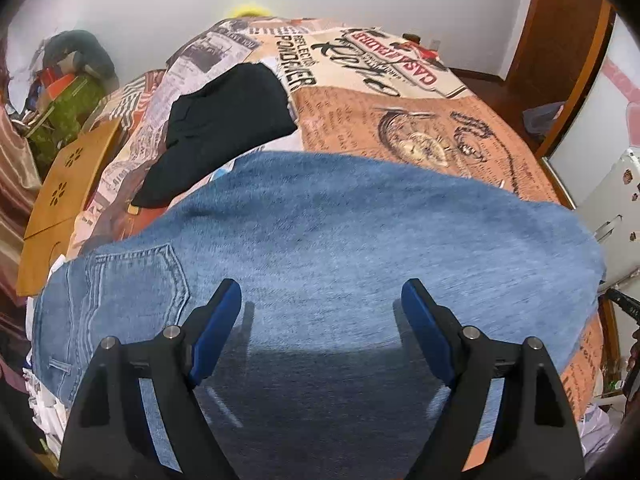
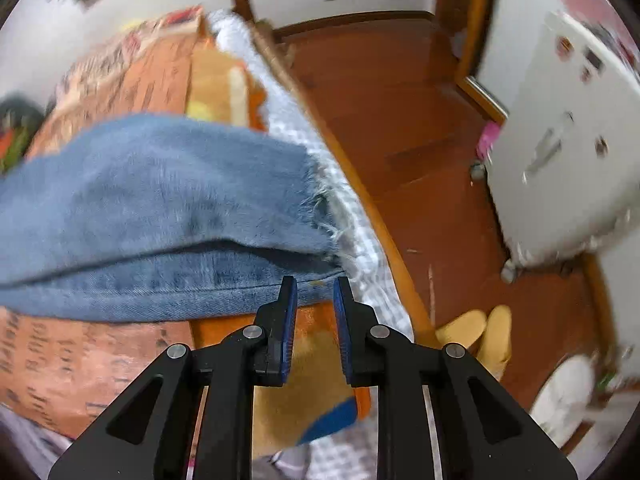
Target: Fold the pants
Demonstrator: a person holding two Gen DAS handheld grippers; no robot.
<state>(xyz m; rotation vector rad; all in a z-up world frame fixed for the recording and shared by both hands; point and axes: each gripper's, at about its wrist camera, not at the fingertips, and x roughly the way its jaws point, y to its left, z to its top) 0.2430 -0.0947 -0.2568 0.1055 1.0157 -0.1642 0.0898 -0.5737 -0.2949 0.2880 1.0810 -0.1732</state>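
Left tool (image 1: 321, 300) gapes above jeans (image 1: 320, 216); right tool (image 2: 315, 292), tilted downward, seemingly grips nothing.

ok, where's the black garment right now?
Left wrist view, upper left: the black garment lies on the printed bedspread, just beyond the jeans and beside the wooden board.

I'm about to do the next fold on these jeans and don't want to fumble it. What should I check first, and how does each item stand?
1. Left gripper open above the jeans: ok.
2. Right gripper gripping the frayed hem: not ok, a gap shows and no cloth sits between the pads.
3. Legs stacked, edges aligned: ok at the hem end.
4. Black garment clear of the jeans: cannot tell.
5. Jeans fully on the bed: ok.
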